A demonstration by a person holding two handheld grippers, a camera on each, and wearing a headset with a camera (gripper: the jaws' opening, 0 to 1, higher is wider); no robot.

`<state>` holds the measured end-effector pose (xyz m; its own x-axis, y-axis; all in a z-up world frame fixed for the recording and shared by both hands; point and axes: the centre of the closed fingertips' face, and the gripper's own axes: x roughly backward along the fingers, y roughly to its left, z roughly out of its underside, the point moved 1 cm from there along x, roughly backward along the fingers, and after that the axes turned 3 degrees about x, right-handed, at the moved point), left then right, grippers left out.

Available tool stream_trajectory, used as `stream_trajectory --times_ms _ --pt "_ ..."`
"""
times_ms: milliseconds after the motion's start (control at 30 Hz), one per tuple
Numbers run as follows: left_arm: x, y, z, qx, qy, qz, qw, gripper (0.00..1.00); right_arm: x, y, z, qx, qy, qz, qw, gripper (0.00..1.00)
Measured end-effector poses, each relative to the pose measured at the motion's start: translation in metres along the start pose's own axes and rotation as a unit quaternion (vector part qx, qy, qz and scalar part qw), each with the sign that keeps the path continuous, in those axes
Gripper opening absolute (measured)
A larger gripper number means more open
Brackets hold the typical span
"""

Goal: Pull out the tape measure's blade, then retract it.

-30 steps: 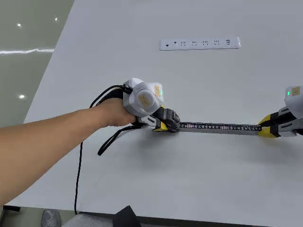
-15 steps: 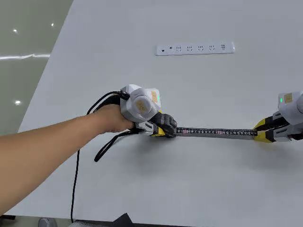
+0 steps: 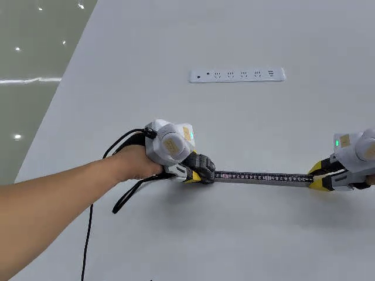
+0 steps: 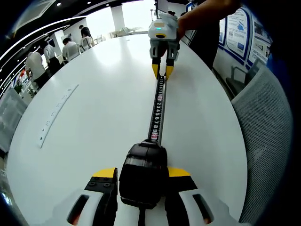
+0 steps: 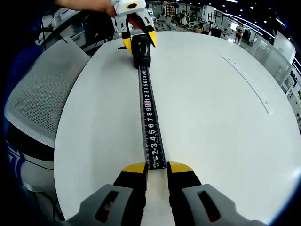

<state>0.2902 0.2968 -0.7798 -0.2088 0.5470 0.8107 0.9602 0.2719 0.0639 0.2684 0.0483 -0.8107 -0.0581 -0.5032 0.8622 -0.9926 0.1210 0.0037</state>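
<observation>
A black tape measure case (image 3: 201,167) rests on the white table (image 3: 246,234), and my left gripper (image 3: 196,174) is shut on it. In the left gripper view the case (image 4: 143,174) sits between the yellow-tipped jaws of my left gripper (image 4: 142,173). The blade (image 3: 263,177) lies drawn out flat to the right. My right gripper (image 3: 316,175) is shut on its end. In the right gripper view the blade (image 5: 149,113) runs from my right gripper (image 5: 156,167) up to the case (image 5: 142,52). The right gripper (image 4: 162,70) faces me in the left gripper view.
A white power strip (image 3: 237,75) lies farther back on the table. A black cable (image 3: 126,193) trails from the left gripper toward the table's left edge. A grey mesh chair (image 4: 263,136) stands by the near edge. Several people stand far off.
The head view has shifted a little. Both grippers keep their holds, and the blade's drawn-out length looks about the same.
</observation>
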Motion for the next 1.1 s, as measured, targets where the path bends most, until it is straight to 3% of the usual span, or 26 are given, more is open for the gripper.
stream_trajectory --times_ms 400,800,933,1100 --pt "0.011 0.006 -0.001 0.067 -0.016 -0.02 0.9974 0.41 0.002 0.003 0.002 -0.015 0.004 0.006 0.9999 0.18" --pt "0.026 0.004 0.001 0.126 -0.031 -0.044 0.9906 0.49 0.017 0.003 0.001 -0.062 -0.015 0.041 0.9971 0.3" --pt "0.031 0.003 0.003 0.161 -0.039 -0.057 0.9844 0.52 0.022 0.008 -0.004 -0.09 -0.028 0.053 0.9942 0.32" --pt "0.039 -0.001 0.005 0.224 -0.049 -0.072 0.9707 0.56 0.027 0.014 -0.008 -0.146 -0.048 0.071 0.9855 0.46"
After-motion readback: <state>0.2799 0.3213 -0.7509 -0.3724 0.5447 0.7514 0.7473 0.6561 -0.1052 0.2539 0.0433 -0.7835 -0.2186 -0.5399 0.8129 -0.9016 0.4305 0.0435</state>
